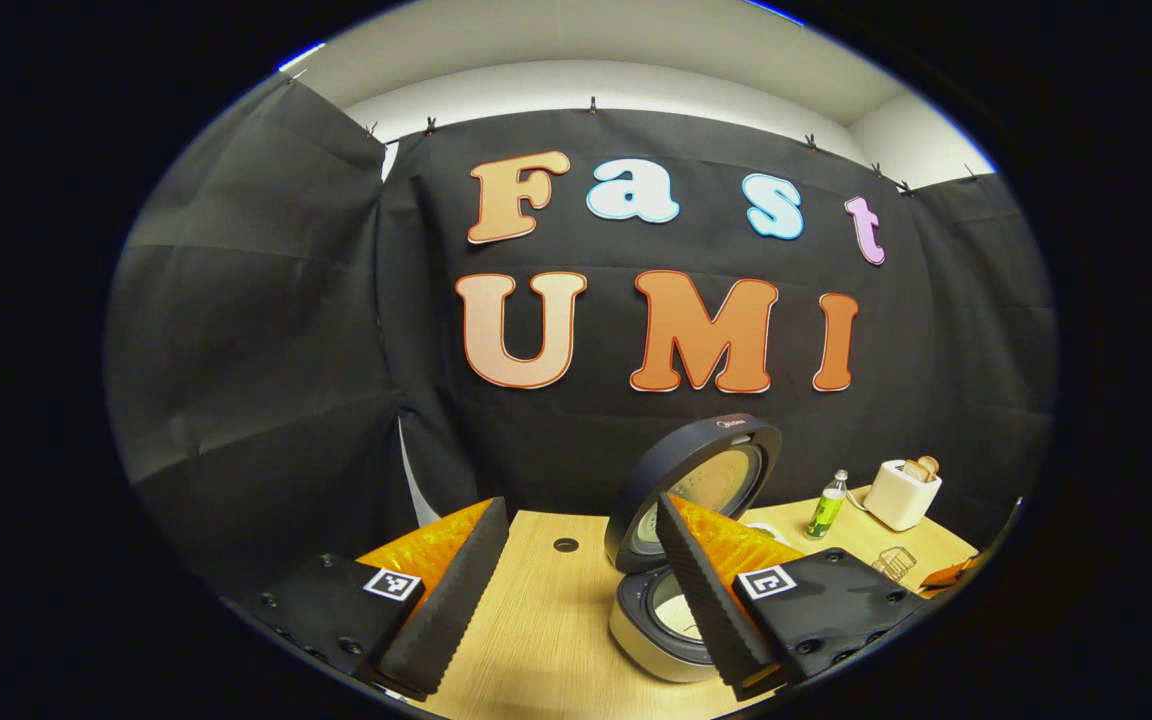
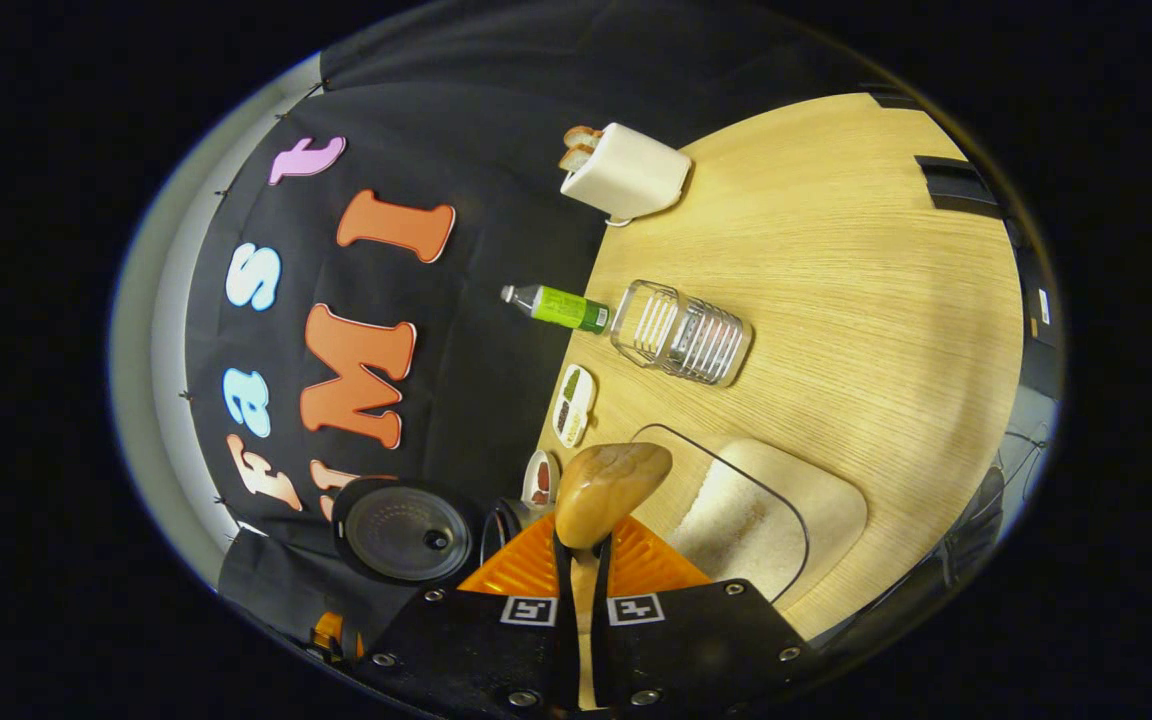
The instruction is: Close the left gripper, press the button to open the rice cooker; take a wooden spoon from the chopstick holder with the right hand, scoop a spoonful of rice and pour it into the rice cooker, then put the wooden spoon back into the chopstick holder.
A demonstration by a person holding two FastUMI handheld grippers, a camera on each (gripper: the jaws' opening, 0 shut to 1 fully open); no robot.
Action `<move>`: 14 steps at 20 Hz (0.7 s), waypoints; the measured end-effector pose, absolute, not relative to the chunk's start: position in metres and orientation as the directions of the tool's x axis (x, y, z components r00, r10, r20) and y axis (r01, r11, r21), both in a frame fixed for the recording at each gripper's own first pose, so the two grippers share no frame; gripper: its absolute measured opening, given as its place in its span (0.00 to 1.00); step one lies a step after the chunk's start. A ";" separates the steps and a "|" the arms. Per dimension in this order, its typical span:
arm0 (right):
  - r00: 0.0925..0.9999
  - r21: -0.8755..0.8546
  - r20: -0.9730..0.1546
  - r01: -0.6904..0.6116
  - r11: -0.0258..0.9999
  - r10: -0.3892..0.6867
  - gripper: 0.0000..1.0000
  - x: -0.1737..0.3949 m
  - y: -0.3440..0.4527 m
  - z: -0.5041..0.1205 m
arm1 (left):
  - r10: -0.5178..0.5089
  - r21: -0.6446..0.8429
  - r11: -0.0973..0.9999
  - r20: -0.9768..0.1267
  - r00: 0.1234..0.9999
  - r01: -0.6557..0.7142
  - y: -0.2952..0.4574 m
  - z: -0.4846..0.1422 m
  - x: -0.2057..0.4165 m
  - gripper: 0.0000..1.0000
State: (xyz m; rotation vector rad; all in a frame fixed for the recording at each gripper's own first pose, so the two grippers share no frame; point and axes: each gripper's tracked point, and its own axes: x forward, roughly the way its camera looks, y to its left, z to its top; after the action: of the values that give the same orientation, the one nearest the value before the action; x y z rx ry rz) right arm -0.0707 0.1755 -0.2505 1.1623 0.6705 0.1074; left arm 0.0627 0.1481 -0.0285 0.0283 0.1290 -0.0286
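The rice cooker (image 1: pixel 651 625) stands on the wooden table (image 1: pixel 536 620) with its round lid (image 1: pixel 701 475) swung up. My left gripper (image 1: pixel 579 505) hovers in front of it, open and holding nothing; its right finger (image 1: pixel 706 590) overlaps the pot's rim in the left gripper view. My right gripper (image 2: pixel 586 545) is shut on the handle of the wooden spoon (image 2: pixel 608 488). The spoon's bowl shows no rice and sits at the near edge of the clear container of rice (image 2: pixel 761 515). The wire chopstick holder (image 2: pixel 681 333) stands beyond it. The cooker's lid (image 2: pixel 404 533) is off to the left.
A white toaster (image 2: pixel 626 172) with bread and a green bottle (image 2: pixel 556 306) stand at the table's back edge by the black cloth wall. Two small dishes (image 2: pixel 573 403) lie between the bottle and the cooker. A round hole (image 1: pixel 565 545) is in the tabletop.
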 end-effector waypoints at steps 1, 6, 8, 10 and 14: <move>0.807 0.881 -0.419 0.251 0.401 0.416 0.05 -0.070 0.175 -0.240 | -0.029 0.023 0.999 -0.129 0.991 0.032 0.146 -0.029 0.064 1.00; 0.817 0.896 -0.395 0.240 0.374 0.420 0.04 -0.056 0.177 -0.199 | -0.046 -0.004 0.999 -0.120 0.992 0.045 0.135 -0.026 0.067 0.98; 0.821 0.902 -0.378 0.224 0.368 0.428 0.04 -0.048 0.184 -0.180 | -0.045 -0.004 0.999 -0.116 0.992 0.045 0.134 -0.025 0.068 0.97; 0.819 0.910 -0.363 0.210 0.357 0.444 0.04 -0.039 0.191 -0.162 | -0.042 -0.010 0.999 -0.114 0.993 0.042 0.136 -0.024 0.069 0.97; 0.818 0.922 -0.325 0.163 0.351 0.474 0.04 -0.020 0.215 -0.127 | -0.036 -0.008 0.999 -0.130 0.991 0.035 0.141 -0.031 0.067 0.97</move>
State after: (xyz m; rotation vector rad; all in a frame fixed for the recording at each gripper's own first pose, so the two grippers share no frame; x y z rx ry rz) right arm -0.0198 0.2147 -0.1272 1.2159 0.6157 0.2183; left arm 0.0674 0.1408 -0.0306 -0.0061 0.1309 -0.0357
